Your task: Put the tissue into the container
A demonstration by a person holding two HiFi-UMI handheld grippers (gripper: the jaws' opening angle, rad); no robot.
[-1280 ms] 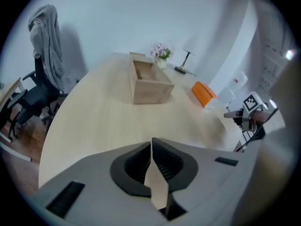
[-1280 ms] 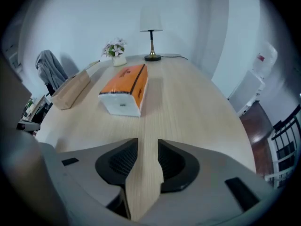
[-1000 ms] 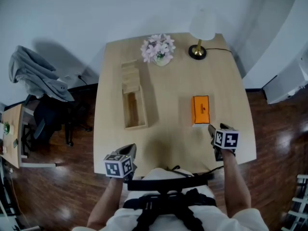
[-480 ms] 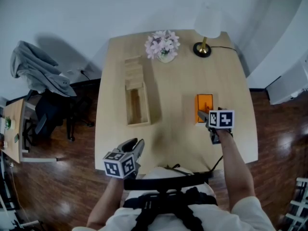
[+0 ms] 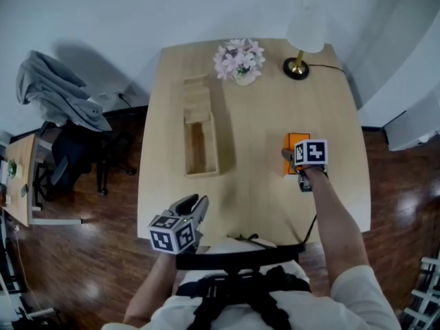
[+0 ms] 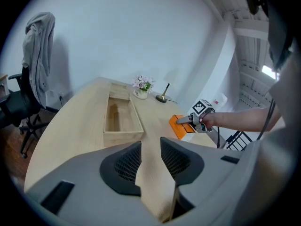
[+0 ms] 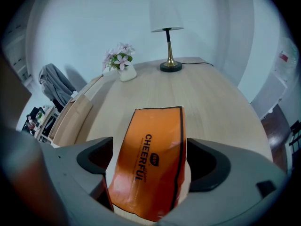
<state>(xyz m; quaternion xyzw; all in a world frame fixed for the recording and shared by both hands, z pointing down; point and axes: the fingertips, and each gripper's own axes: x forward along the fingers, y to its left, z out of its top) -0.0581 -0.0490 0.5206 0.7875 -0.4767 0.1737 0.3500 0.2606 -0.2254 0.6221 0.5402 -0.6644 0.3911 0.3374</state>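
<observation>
Tissue pack (image 7: 155,126): orange, flat on the counter (image 5: 254,115), right of centre in the head view, well apart from the container.
Container (image 5: 215,146): open wooden box, left of centre, long side running up the frame.
Right gripper (image 7: 149,166): fingers (image 7: 207,161) spread wide, straddling the near end of the tissue pack, not pinching it.
Left gripper (image 6: 150,159): lower left of the head view, at the counter's near edge; fingers slightly apart, bare counter between them.
Background: flowers (image 5: 239,59) and lamp (image 5: 302,43) at the counter's top edge.
</observation>
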